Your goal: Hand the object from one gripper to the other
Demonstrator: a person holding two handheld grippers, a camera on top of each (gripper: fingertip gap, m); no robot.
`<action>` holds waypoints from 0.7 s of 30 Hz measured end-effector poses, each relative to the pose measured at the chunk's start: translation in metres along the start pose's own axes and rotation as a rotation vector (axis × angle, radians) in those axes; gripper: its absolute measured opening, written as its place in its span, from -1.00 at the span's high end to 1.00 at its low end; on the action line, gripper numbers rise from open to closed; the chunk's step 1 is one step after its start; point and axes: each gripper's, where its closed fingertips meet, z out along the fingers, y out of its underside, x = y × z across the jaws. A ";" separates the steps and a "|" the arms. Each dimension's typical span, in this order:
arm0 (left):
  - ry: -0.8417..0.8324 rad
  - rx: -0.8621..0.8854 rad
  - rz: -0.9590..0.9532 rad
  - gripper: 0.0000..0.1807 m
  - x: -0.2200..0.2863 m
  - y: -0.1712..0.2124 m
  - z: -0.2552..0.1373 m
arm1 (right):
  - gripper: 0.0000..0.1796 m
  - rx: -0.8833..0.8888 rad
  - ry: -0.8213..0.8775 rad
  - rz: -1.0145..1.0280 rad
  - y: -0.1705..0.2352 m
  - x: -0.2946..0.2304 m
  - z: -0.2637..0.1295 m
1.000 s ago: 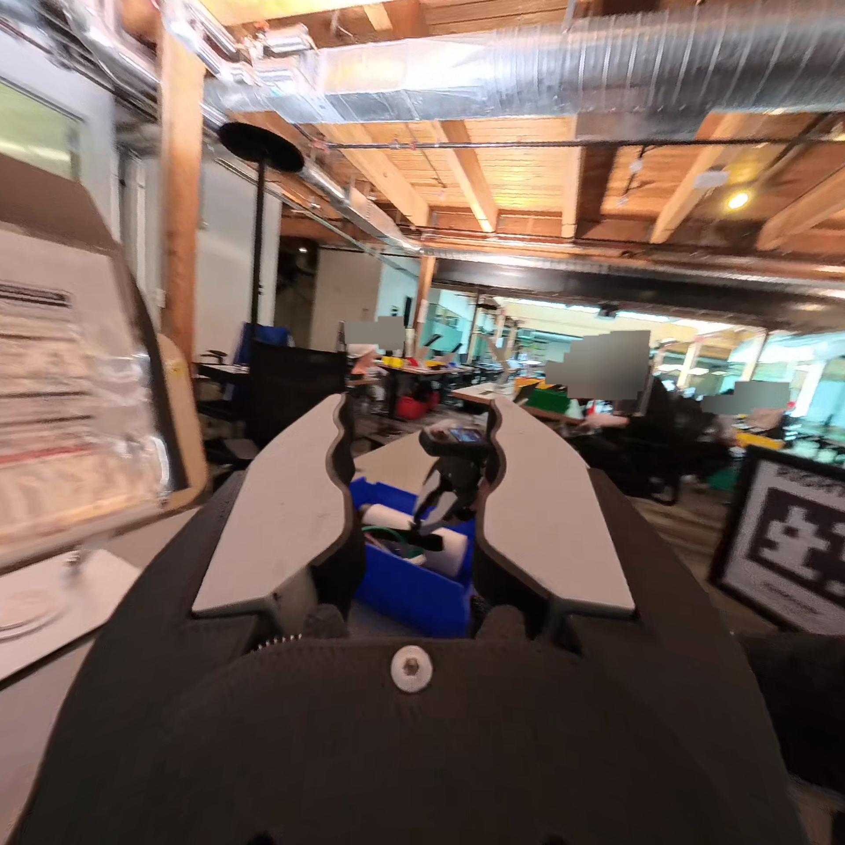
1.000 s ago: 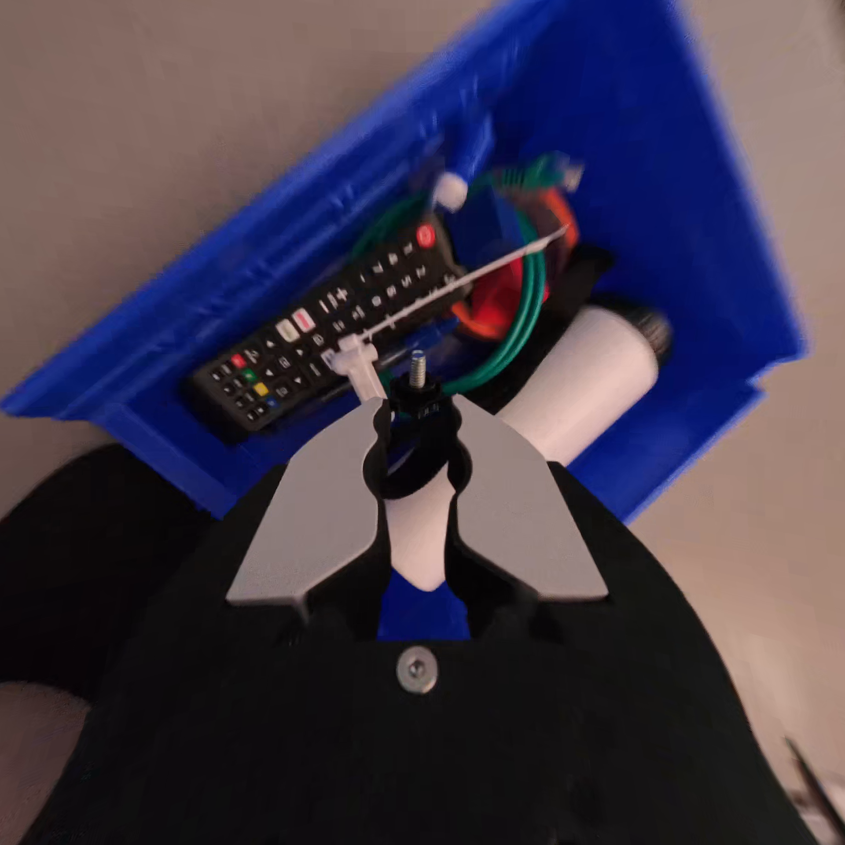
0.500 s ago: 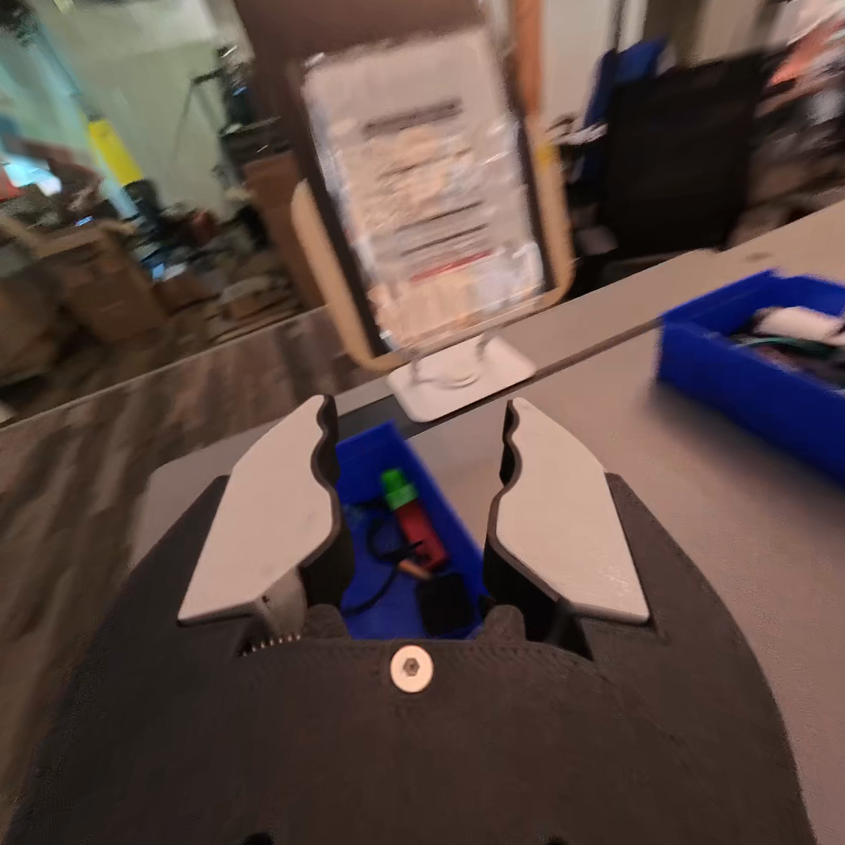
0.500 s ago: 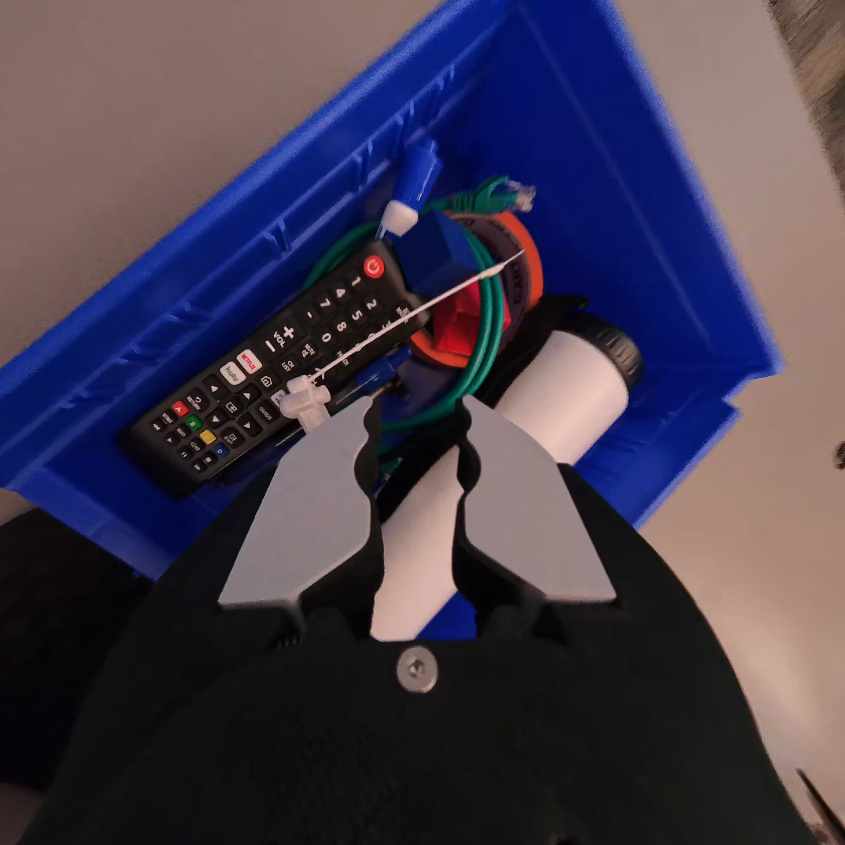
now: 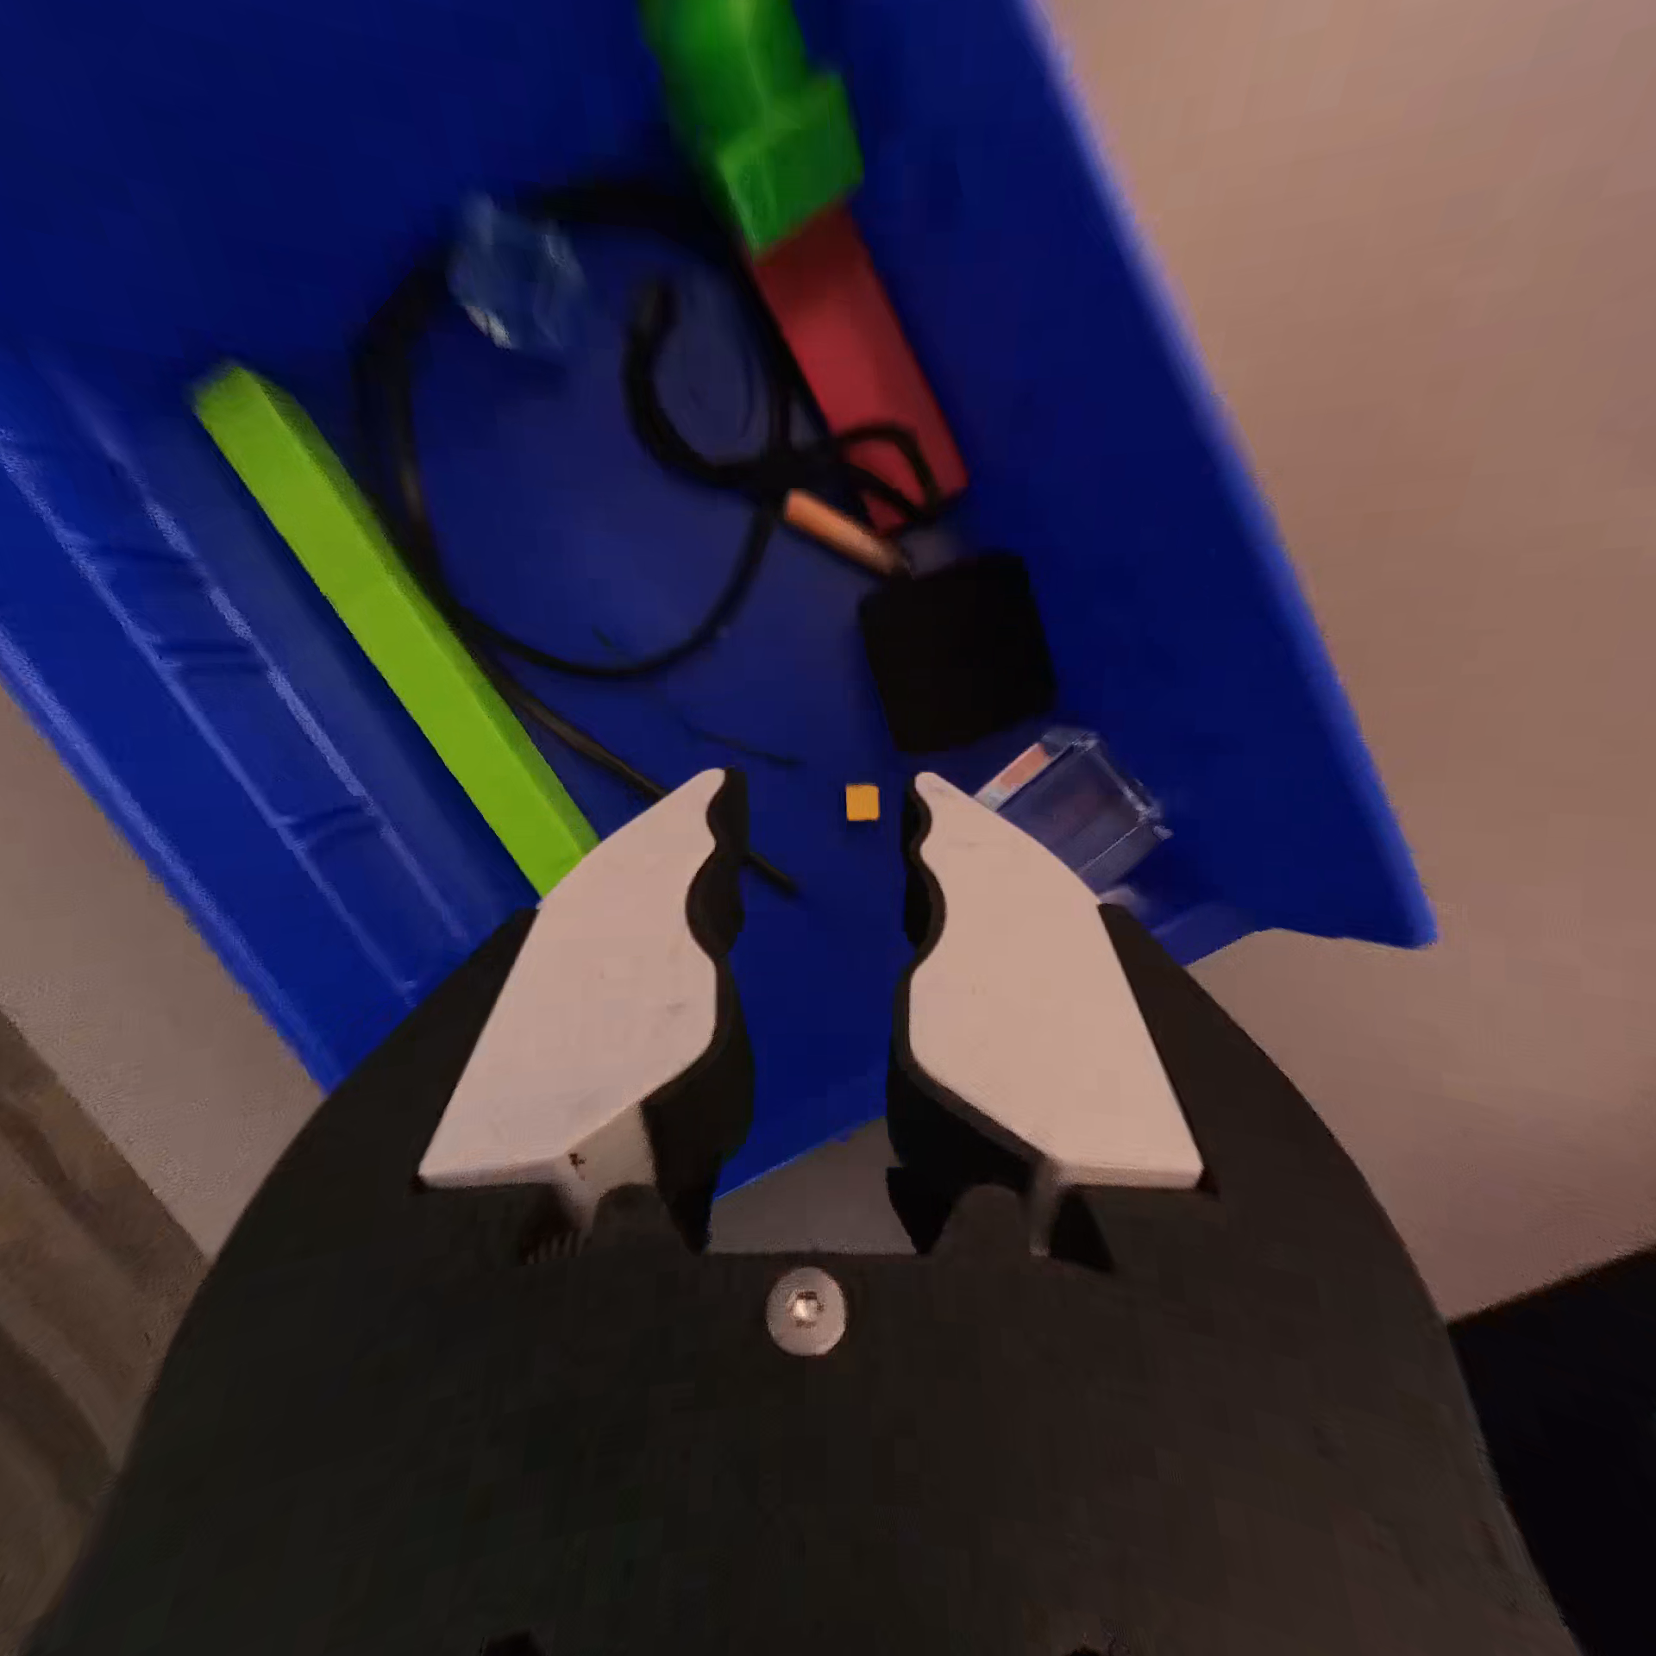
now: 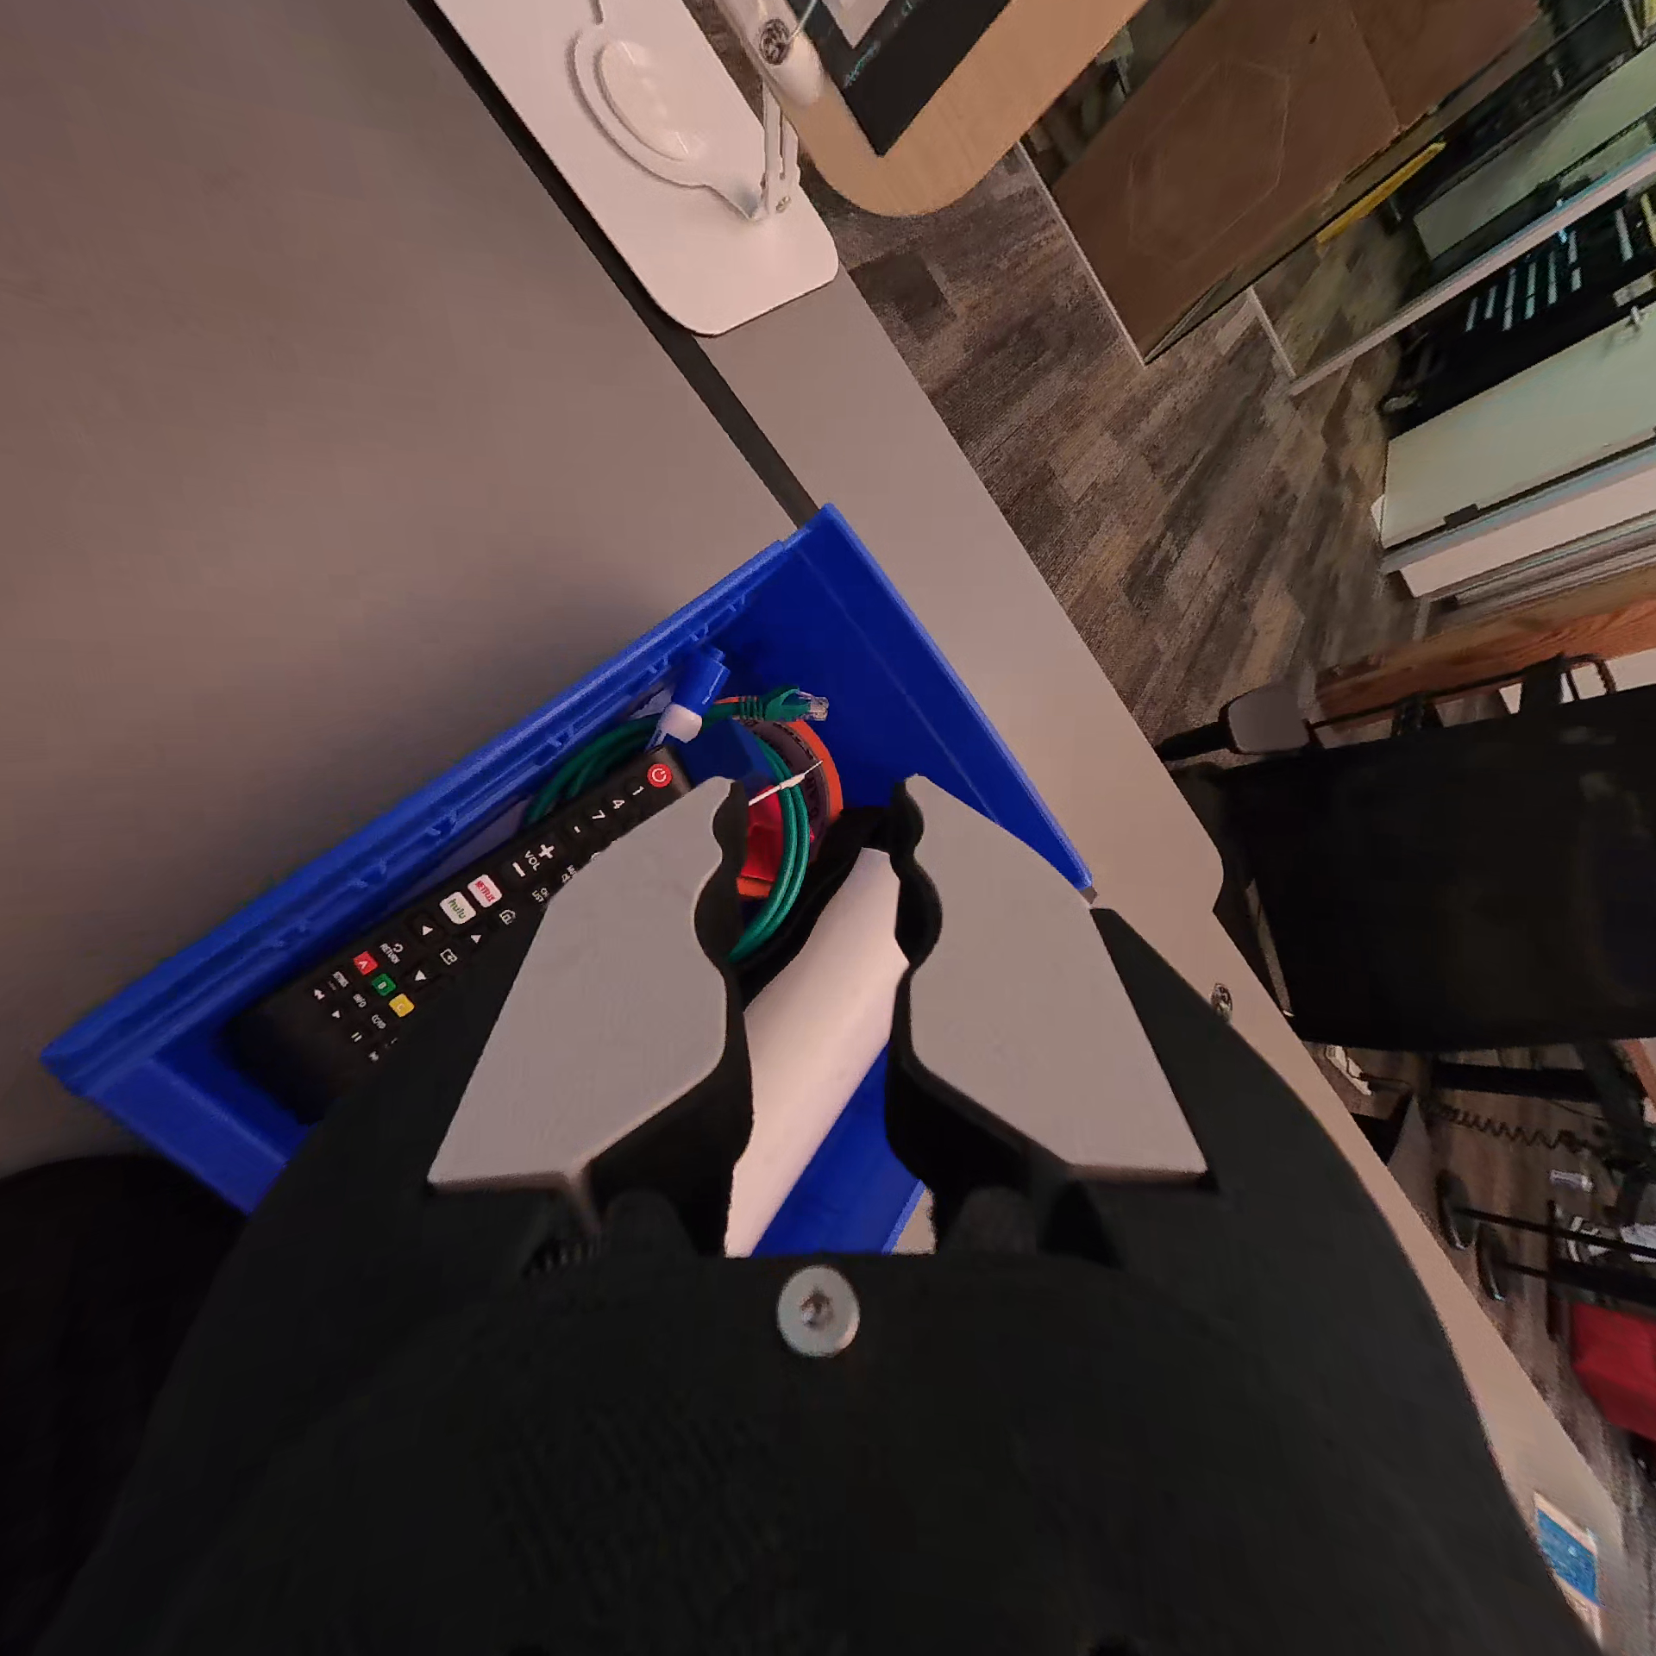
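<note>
both hand-held grippers are empty. the left hand-held gripper (image 5: 820, 789) hangs with its jaws spread above a blue bin (image 5: 1210, 556), and the right hand-held gripper (image 6: 811, 793) hangs equally released above a second blue bin (image 6: 905, 627). no object is held by either, so which thing the task means cannot be told; every candidate lies in a bin.

under the left one sit a small orange square (image 5: 862, 802) directly between the fingertips, a black block (image 5: 954, 650) just beyond it, a clear box (image 5: 1071, 806) beside the right finger, a green bar (image 5: 385, 618) along the left wall, a red and green tool (image 5: 806, 242) farther in, and a looped black cable (image 5: 556, 573). under the right one lie a black remote (image 6: 466, 932), a coiled green cable (image 6: 789, 860) over an orange roll (image 6: 820, 762), and a white cylinder (image 6: 842, 986) that runs between the fingers.

my judgement of the risks: the left view is blurred, so a closing there could miss the tiny square or snag the black cable and drag its neighbours. on the right, the green cable loops over other items and could lift them too.

the left bin has bare floor around the square. the right bin is crowded, and it stands close to the edge of the grey surface (image 6: 314, 403), with floor (image 6: 1120, 430) beyond, so a dropped item could leave the surface.
</note>
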 end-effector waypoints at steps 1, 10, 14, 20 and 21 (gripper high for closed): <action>-0.002 -0.060 -0.025 0.64 -0.004 0.007 0.010 | 0.64 -0.006 0.000 -0.004 0.000 -0.001 0.001; 0.166 -0.327 -0.021 0.66 0.015 0.040 0.050 | 0.64 -0.022 -0.068 0.004 0.005 -0.010 0.008; 0.149 -0.365 -0.001 0.65 0.016 0.042 0.057 | 0.64 -0.020 -0.072 0.008 0.006 -0.010 0.007; 0.130 -0.408 0.014 0.70 0.013 0.045 0.066 | 0.65 -0.047 -0.090 0.004 0.012 -0.012 0.010; 0.126 -0.409 0.014 0.76 0.012 0.045 0.067 | 0.66 -0.049 -0.094 0.004 0.013 -0.013 0.010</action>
